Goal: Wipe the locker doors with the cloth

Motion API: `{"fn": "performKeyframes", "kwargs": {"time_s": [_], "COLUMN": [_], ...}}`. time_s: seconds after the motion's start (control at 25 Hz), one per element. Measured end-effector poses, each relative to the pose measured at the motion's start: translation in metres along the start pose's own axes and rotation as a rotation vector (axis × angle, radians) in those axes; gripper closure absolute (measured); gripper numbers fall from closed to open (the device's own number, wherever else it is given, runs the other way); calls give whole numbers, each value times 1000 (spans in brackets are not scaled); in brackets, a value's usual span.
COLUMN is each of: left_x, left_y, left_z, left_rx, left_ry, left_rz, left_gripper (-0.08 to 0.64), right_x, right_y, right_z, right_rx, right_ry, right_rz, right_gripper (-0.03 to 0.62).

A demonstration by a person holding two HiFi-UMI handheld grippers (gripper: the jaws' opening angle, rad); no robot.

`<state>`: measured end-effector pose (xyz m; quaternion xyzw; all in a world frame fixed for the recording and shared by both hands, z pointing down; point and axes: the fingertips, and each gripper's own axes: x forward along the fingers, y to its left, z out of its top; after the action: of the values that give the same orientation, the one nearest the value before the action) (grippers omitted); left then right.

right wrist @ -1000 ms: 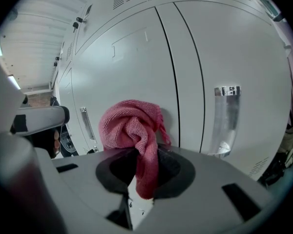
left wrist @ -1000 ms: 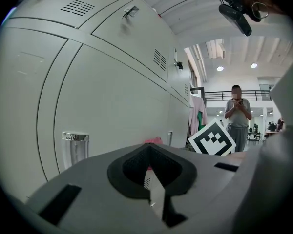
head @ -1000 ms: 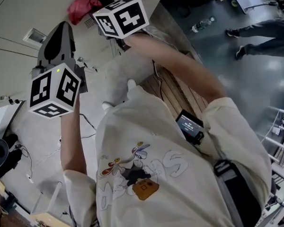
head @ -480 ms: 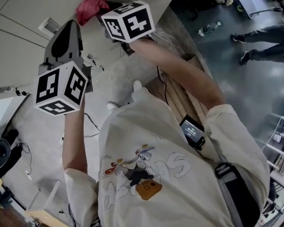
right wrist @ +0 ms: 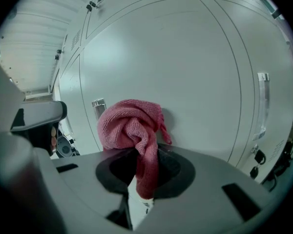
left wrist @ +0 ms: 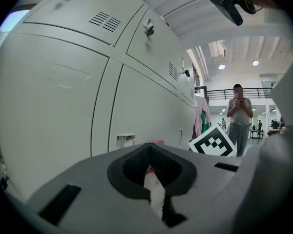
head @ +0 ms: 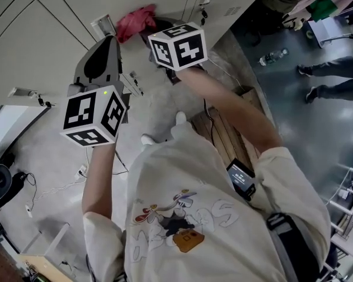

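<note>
Setting: large indoor hall, workshop or lab type. A bank of grey metal lockers (left wrist: 78, 82) with vent slots (left wrist: 105, 21) and handles (right wrist: 263, 99). Far right: mezzanine railing (left wrist: 219, 92), round ceiling lights (left wrist: 221, 67), a person (left wrist: 239, 123) standing. Polished grey floor (head: 317, 134) carries loose cables (head: 53, 188), wooden slats (head: 220, 128) and a bottle (head: 272, 57).

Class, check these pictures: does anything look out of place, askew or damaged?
Nothing looks damaged or askew on the locker doors. The cloth is bunched, not flat, in the right gripper. A bottle lies on the floor.
</note>
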<state>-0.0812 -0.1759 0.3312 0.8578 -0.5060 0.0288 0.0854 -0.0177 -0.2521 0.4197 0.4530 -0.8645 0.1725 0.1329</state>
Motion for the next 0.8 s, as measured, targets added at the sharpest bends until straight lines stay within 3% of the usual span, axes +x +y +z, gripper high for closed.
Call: {"fn": "performKeyframes", "kwargs": {"time_s": [0.48,0.8], "left_x": [-33,-36], "left_y": [36,38], "left_z": [-7,-10], "left_rx": [2,10], "left_ry": [12,23], "left_rz": [17,17], "left_gripper": [555,555], "right_x": [20,22], "right_y": [40,36], "right_z": [-10,-14], "right_rx": [16,28], "right_ry": [3,-1], "right_rz": [3,-6], "right_gripper": [520,520]}}
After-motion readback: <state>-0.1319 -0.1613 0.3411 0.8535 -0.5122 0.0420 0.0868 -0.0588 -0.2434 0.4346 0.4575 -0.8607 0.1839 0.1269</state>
